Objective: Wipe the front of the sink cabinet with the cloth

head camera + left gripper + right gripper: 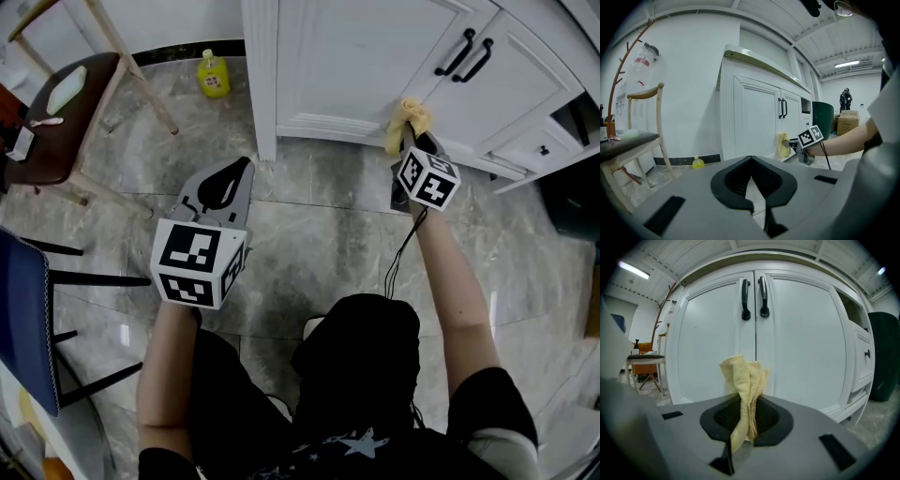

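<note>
The white sink cabinet (356, 66) fills the top of the head view, its two doors (712, 348) meeting at a pair of black handles (754, 298). My right gripper (412, 133) is shut on a crumpled yellow cloth (410, 117), held low at the cabinet front near the bottom rail. In the right gripper view the cloth (743, 380) stands up out of the jaws (749, 399), below the handles. My left gripper (246, 165) hangs over the floor left of the cabinet corner, shut on nothing (751, 159). From it I see the cloth (782, 144) against the cabinet (754, 122).
A yellow bottle (213, 75) stands on the marble floor by the wall, left of the cabinet. A wooden chair (66, 103) is at the far left, with a blue panel (23, 319) below it. A dark green bin (883, 357) stands right of the cabinet.
</note>
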A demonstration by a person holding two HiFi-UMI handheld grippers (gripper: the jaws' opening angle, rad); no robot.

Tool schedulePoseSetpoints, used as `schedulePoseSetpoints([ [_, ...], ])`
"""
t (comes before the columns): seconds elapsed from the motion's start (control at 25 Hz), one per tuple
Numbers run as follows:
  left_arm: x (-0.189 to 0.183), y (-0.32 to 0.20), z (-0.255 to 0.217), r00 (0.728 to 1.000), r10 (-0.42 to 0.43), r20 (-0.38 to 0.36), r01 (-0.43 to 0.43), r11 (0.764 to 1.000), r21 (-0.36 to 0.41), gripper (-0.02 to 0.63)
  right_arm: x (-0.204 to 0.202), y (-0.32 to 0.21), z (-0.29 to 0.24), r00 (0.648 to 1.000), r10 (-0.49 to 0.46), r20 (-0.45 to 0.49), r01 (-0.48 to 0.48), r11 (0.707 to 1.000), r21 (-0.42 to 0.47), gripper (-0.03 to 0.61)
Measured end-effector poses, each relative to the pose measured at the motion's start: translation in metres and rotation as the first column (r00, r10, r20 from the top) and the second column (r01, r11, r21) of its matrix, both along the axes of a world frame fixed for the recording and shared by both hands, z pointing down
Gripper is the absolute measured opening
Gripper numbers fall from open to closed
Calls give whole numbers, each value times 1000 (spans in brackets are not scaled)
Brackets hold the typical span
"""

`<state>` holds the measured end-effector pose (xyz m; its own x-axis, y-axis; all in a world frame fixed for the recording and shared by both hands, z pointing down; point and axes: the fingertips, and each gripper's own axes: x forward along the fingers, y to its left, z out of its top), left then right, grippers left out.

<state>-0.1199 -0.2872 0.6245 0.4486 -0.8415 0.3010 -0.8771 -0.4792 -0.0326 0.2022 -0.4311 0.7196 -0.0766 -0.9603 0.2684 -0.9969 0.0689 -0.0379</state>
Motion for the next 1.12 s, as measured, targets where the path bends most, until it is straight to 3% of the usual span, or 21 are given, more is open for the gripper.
schedulePoseSetpoints([
  [0.16,-15,2,0,1000,-28,0,28,1000,-2,15,-23,6,3,999,-26,21,27,1000,-12,63],
  [0.28,-30,6,0,999,-51,7,51,999,-4,15,-69,11,7,992,-124,13,124,992,-15,63],
  [0.52,-73,20,4,992,-120,28,120,993,-11,15,-185,14,19,931,-366,-9,365,931,-15,63],
  [0.68,-100,28,12,985,-162,57,163,986,-22,15,-233,4,31,904,-427,-11,426,904,-11,63],
  [0.88,-122,38,16,978,-193,83,195,980,-26,15,-262,-7,48,900,-436,-2,435,900,-33,63],
  [1.12,-124,32,22,977,-197,86,200,979,-37,15,-247,-14,53,914,-404,-21,404,914,-32,63],
])
